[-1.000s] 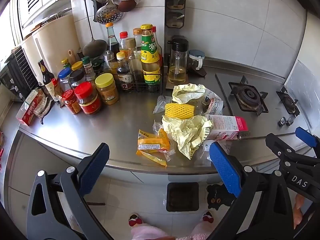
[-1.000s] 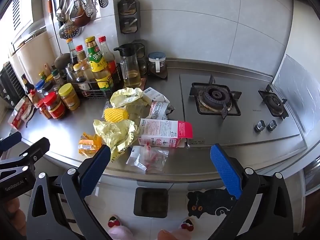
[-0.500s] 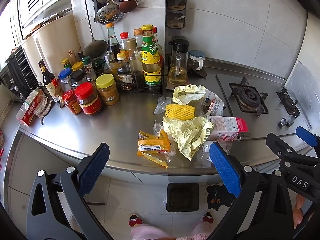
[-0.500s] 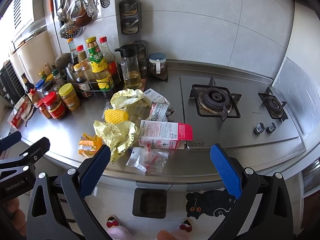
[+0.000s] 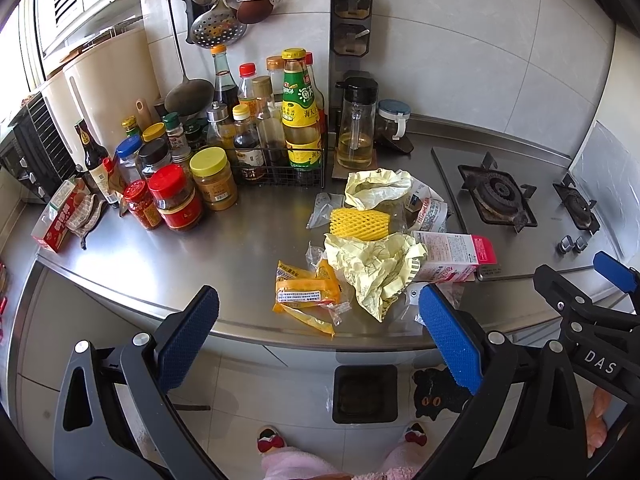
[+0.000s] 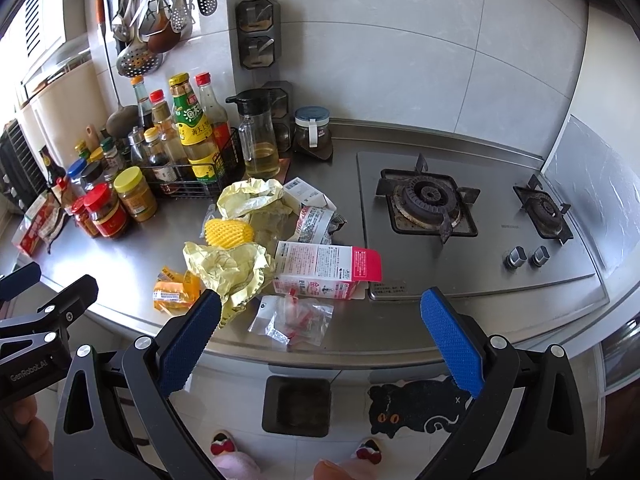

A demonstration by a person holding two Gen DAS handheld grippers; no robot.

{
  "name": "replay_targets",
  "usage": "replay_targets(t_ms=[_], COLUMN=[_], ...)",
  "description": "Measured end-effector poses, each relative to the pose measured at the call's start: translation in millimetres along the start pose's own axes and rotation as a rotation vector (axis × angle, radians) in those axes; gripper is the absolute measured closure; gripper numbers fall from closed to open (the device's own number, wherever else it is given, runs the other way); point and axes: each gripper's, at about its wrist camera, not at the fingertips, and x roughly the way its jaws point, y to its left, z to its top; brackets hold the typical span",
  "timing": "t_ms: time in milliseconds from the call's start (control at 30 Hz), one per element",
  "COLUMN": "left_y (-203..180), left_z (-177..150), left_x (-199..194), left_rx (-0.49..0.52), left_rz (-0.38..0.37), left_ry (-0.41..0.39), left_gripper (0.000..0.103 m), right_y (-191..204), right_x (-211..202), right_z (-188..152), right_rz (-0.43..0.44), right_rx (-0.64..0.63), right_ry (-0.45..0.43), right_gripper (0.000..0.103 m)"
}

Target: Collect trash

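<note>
Trash lies in a heap on the steel counter: an orange snack wrapper, crumpled yellow paper, a yellow foam net, a pink and white carton and a second yellow paper. In the right wrist view the carton lies behind a clear plastic bag. My left gripper is open and empty, held off the counter's front edge. My right gripper is open and empty, also in front of the edge.
Jars and sauce bottles crowd the counter's back left, some in a wire rack. A gas hob lies at the right. A small dark bin and a cat mat are on the floor below.
Both grippers have drifted slightly; the scene sits a little lower in both views. Nothing on the counter has moved.
</note>
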Motion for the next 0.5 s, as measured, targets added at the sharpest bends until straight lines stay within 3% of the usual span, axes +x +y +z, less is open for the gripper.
replay_targets(t_ms=[500], left_y=[1.0], left_z=[2.3], left_x=[1.5], left_rx=[-0.002], left_rz=[-0.003], left_ry=[0.0], left_gripper=[0.008], right_y=[-0.5], right_x=[2.0], right_z=[0.3], right_rz=[-0.005], right_rx=[-0.001], right_ry=[-0.005], right_gripper=[0.003])
